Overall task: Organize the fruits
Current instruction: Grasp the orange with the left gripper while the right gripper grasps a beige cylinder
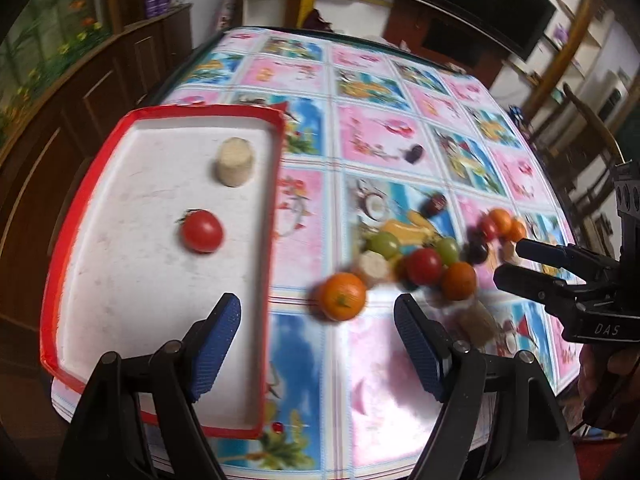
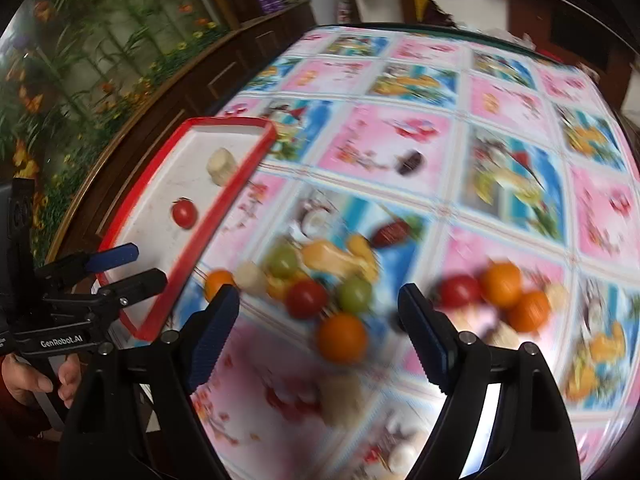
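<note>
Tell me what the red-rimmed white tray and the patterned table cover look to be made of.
Red-rimmed white tray: probably cardboard or thin plastic; its matte white floor looks scuffed and the far rim corner is ragged. Patterned table cover: likely glossy vinyl or oilcloth; printed squares with soft sheen near the left gripper. Blur leaves both uncertain.

From my seat, the pink-and-blue printed tablecloth [image 1: 372, 128] looks like glossy, wipe-clean plastic, catching window glare. The shallow red-rimmed white tray [image 1: 160, 114] seems matt card or foam, its floor scuffed. The round red tomato [image 1: 202, 231] in it shines smooth; the pale cut banana stub [image 1: 233, 162] looks dull and grainy. My left gripper [image 1: 318, 316] reads as matt black plastic with ribbed blue pads [image 1: 218, 348] and small metal pins.
</note>
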